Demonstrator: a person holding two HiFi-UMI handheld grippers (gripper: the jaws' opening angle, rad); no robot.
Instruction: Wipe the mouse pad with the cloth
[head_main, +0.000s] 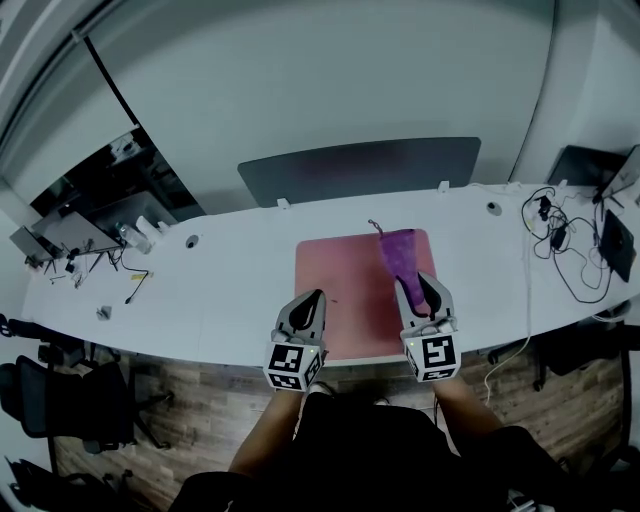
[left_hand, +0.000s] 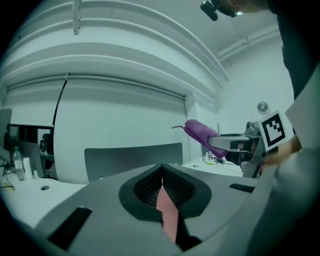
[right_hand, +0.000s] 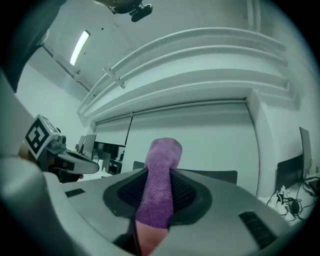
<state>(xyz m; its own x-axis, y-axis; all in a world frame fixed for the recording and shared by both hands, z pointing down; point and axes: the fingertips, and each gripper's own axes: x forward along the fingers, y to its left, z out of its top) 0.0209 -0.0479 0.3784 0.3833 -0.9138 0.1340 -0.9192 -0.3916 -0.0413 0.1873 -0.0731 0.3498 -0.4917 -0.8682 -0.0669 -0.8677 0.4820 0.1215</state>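
Your right gripper (head_main: 420, 288) is clamped tight on the purple cloth (head_main: 398, 250), holding it raised over the pink mouse pad's (head_main: 345, 290) right side, apparently ready to wipe, while your left gripper (head_main: 314, 298), jaws pressed together on nothing, hovers beside it.

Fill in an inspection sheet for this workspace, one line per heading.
Surface: long white desk.
Job's things: pink mouse pad lies flat at the desk's front middle; purple cloth is above its right part.
Clutter: small items at the desk's left end.
Grippers: left gripper shut, nothing in it; right gripper shut on the purple cloth.
Cables: tangled cables at the right end; loose cable at left.
Surroundings: grey divider panel behind the desk, office chair at left, wood floor.
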